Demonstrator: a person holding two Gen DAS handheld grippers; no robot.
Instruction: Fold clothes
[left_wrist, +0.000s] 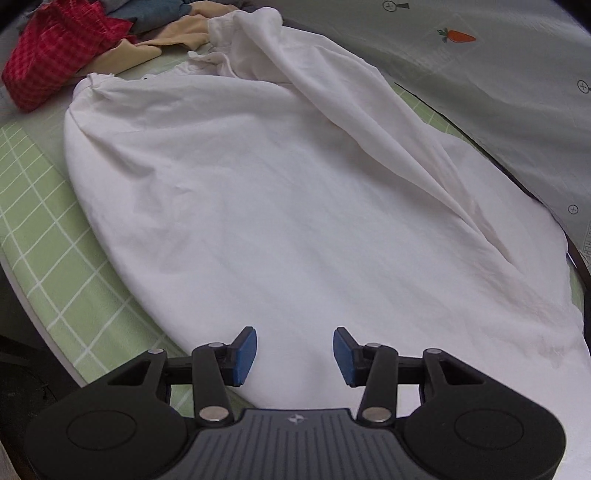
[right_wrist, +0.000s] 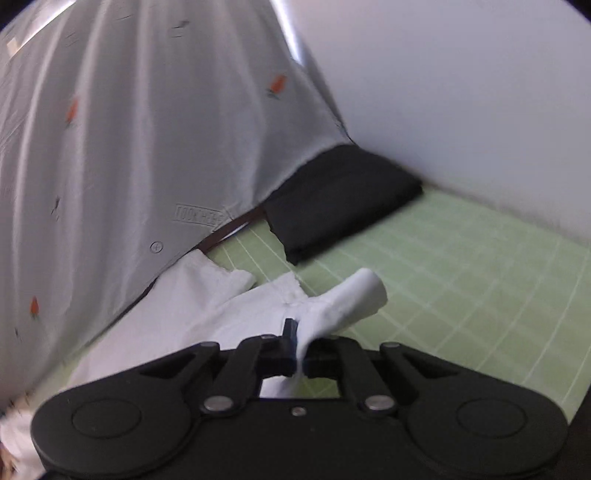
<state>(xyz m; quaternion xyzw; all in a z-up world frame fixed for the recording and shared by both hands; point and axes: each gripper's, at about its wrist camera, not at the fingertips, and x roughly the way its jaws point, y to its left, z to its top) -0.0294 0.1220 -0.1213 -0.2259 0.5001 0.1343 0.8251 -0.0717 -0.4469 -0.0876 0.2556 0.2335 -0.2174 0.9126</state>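
Observation:
A white garment (left_wrist: 258, 206) lies spread over the green grid mat (left_wrist: 55, 266), with a sleeve folded across it toward the right. My left gripper (left_wrist: 294, 352) is open and empty, its blue pads just above the garment's near edge. In the right wrist view my right gripper (right_wrist: 301, 350) is shut on a bunched corner of the white garment (right_wrist: 343, 302) and holds it a little above the mat (right_wrist: 461, 280).
A pile of clothes lies at the far left: a red checked piece (left_wrist: 55, 55), a tan one (left_wrist: 162, 40), a blue-grey one (left_wrist: 147, 14). A grey carrot-print sheet (left_wrist: 498, 92) (right_wrist: 129, 147) hangs alongside. A folded black garment (right_wrist: 340, 199) lies by the white wall (right_wrist: 461, 92).

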